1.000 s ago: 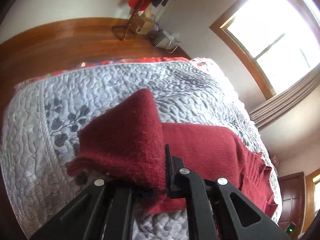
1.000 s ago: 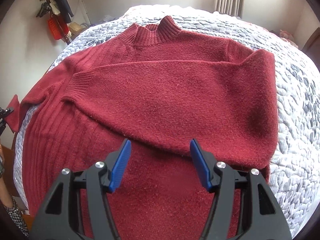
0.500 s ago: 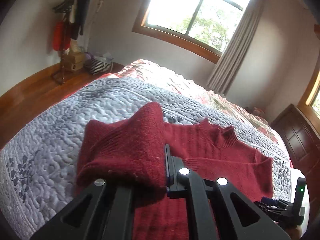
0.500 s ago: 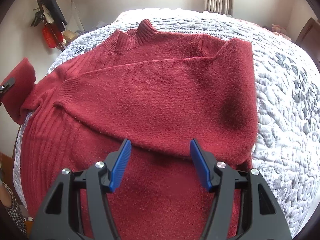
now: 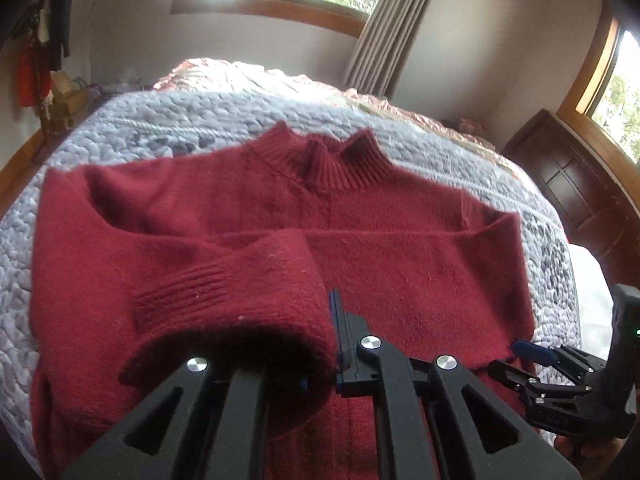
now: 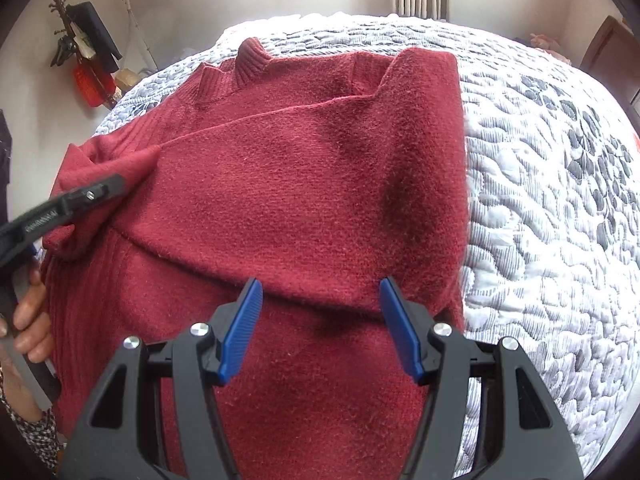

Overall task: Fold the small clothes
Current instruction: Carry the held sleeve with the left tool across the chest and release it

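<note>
On quilt point(image 6: 560, 208): sweater point(image 6: 312, 184) flat, one sleeve already folded across chest. Left gripper point(image 5: 320, 344) pinching other cuff point(image 5: 240, 296) above chest; right gripper point(image 6: 320, 328) spread, empty. Body fold remaining.

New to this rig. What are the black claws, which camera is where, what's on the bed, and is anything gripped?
No robot here: a person holds a two-finger clamp in each hand, and a fisheye camera on each clamp looks along its fingers. The left wrist view shows the left gripper shut on the sleeve cuff of a red sweater, holding it over the sweater's body. The right wrist view shows the right gripper open, blue pads apart, gripping nothing, above the sweater's lower part. The sweater lies on a grey quilted bedspread, its other sleeve folded across the chest. A hand shows at that view's left edge.
</note>
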The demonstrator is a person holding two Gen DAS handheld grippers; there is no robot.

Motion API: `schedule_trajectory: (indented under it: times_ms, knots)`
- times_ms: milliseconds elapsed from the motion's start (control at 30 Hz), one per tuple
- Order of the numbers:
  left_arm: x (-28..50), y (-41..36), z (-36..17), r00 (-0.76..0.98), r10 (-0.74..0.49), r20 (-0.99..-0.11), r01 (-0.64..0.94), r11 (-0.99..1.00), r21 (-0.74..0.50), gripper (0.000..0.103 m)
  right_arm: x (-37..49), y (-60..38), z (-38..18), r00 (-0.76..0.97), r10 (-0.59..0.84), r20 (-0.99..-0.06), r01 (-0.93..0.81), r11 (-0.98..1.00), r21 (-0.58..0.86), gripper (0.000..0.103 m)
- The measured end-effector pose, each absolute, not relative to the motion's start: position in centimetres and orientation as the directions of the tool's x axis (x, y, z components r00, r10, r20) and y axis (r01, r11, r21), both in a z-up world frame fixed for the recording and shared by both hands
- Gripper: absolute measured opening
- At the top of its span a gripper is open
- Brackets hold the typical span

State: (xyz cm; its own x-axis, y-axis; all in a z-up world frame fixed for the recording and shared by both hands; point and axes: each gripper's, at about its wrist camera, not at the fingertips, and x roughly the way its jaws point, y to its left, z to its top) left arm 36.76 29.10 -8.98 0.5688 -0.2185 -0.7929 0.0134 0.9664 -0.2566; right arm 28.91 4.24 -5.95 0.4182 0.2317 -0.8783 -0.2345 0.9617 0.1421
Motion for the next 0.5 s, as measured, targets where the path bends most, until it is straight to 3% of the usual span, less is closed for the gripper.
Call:
schedule_trajectory:
  times_ms: [133,167,233,333,500]
  knots:
    - [36.6,27.9,-11.2,0.535,-0.195,-0.822,0.061,0.979,-0.193,0.021,29.1,4.3,-6.4,0.413,0.234,-0.880,-0.235,0.961,0.145,0.062]
    - [36.1,27.7,-10.9,0.538,-0.200,-0.819,0.085,0.979,-0.183,0.026,29.2,4.2,-6.4,0.411,0.235,-0.881,-0.234,0.961,0.148,0.062]
    - [34.8,28.3,-9.6,0.528,-0.265,-0.807,0.121,0.964,-0.238,0.051,29.3,4.2,-6.4,0.410,0.238,-0.880,-0.234,0.960,0.151,0.062]
    - [32.2,30.1,-7.4,0.522,-0.340,-0.782,0.151,0.940,-0.307,0.065,29.3,4.2,-6.3,0.410,0.236,-0.881,-0.232,0.961,0.150,0.062]
    - [29.0,35.7,-4.2,0.590,-0.275,-0.759,0.095,0.957,-0.273,0.069,29.4,5.2,-5.6,0.411,0.230,-0.882,-0.242,0.960,0.138,0.063]
